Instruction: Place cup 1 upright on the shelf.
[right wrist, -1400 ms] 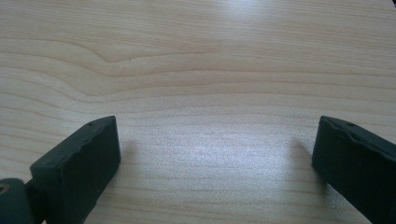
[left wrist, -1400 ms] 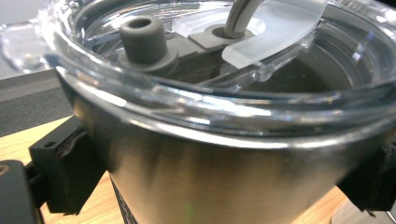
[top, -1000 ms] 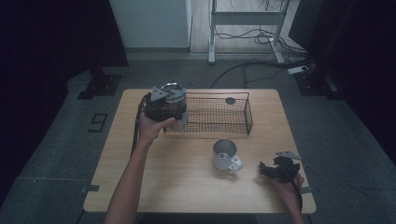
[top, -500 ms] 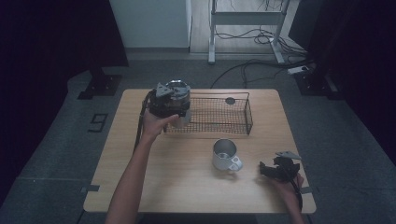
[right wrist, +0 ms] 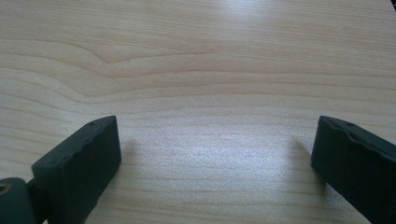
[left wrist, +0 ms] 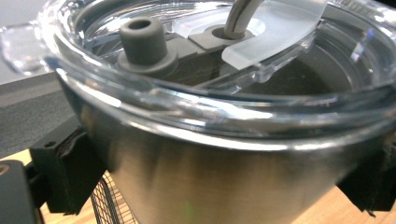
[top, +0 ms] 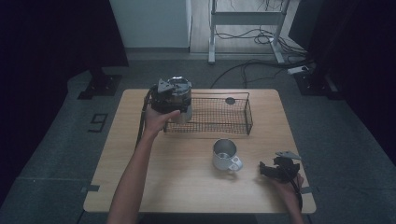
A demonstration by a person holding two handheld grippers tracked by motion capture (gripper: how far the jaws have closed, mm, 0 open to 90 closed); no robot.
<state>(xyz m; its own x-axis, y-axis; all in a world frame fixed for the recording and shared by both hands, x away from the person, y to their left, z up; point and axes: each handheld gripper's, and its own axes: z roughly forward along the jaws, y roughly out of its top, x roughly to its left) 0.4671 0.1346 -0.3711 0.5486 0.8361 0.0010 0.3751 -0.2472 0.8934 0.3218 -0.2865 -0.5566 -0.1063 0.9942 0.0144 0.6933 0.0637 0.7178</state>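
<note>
The left gripper (top: 173,95) clamps a steel tumbler (left wrist: 201,172) with a clear lid (left wrist: 219,70), holding it above the left end of the wire basket (top: 219,122). Well to the right of the basket, past a metal mug (top: 225,155), the right gripper (top: 279,169) rests on the table (right wrist: 196,70), jaws wide apart and empty

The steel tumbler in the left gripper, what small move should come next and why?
Probably lower the steel tumbler into the wire basket: the left gripper clamps it at the basket's left end, lid on, and the basket has room.
</note>
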